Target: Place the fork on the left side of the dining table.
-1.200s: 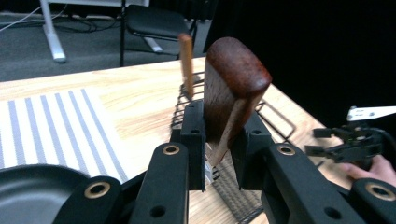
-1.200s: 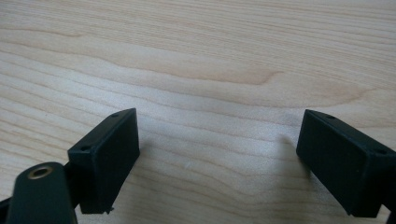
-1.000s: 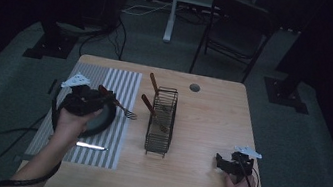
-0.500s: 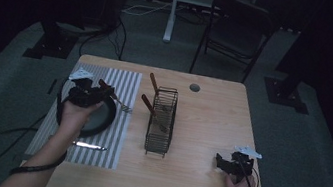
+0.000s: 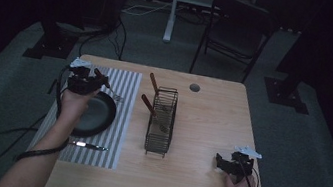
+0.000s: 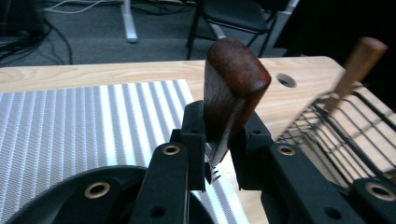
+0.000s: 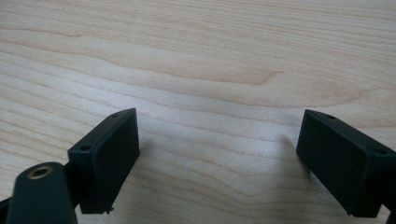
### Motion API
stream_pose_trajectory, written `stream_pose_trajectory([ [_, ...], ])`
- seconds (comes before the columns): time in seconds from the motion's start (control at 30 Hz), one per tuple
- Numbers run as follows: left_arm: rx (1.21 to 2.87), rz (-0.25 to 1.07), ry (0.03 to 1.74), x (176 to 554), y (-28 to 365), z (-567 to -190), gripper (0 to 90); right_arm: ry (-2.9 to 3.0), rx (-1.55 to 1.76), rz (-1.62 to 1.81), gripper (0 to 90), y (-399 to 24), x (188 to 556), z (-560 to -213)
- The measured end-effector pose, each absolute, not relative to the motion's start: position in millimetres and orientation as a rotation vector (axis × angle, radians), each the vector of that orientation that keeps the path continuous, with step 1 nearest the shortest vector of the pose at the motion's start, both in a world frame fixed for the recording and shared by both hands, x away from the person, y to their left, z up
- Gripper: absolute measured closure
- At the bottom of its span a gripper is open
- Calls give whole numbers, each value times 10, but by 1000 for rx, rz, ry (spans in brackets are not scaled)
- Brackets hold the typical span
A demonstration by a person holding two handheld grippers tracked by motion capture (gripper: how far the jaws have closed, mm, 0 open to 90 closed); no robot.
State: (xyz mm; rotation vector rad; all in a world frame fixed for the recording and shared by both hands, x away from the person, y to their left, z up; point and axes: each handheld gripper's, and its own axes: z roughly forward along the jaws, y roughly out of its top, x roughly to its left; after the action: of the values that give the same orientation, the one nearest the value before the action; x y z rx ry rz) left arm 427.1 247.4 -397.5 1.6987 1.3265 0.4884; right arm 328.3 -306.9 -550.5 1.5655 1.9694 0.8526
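Left gripper (image 5: 86,82) fingers clamp a wooden-handled fork (image 6: 231,93) by the handle, tines down, long axis near upright, over the striped mat (image 5: 128,82) just beyond the black plate (image 5: 100,113). Wire caddy (image 5: 161,120) lies to its right, likely destination. Right gripper (image 7: 219,163) sits spread wide, empty, on the worktop (image 5: 213,106), well apart.

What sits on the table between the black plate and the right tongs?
In the high view, the wire basket with two wooden-handled utensils stands between the black plate and the right tongs. Bare wood lies between the basket and the tongs.
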Motion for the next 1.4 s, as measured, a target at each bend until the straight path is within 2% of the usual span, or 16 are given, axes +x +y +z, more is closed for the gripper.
stream_pose_trajectory([
  [0.7, 1646, 483, 1461, 4898, 2718, -4184, 768, 1969, 1565, 853, 130, -3069, 3283, -5505],
  [0.87, 1616, 460, 1451, 5013, 2765, -4211, 768, 1969, 1565, 852, 130, -3069, 3283, -5505],
  [1.0, 1670, 467, 1426, 5077, 2747, -4224, 767, 1970, 1564, 852, 130, -3070, 3283, -5505],
  [1.4, 1672, 386, 1403, 5163, 2750, -4373, 767, 1970, 1564, 852, 130, -3070, 3283, -5505],
])
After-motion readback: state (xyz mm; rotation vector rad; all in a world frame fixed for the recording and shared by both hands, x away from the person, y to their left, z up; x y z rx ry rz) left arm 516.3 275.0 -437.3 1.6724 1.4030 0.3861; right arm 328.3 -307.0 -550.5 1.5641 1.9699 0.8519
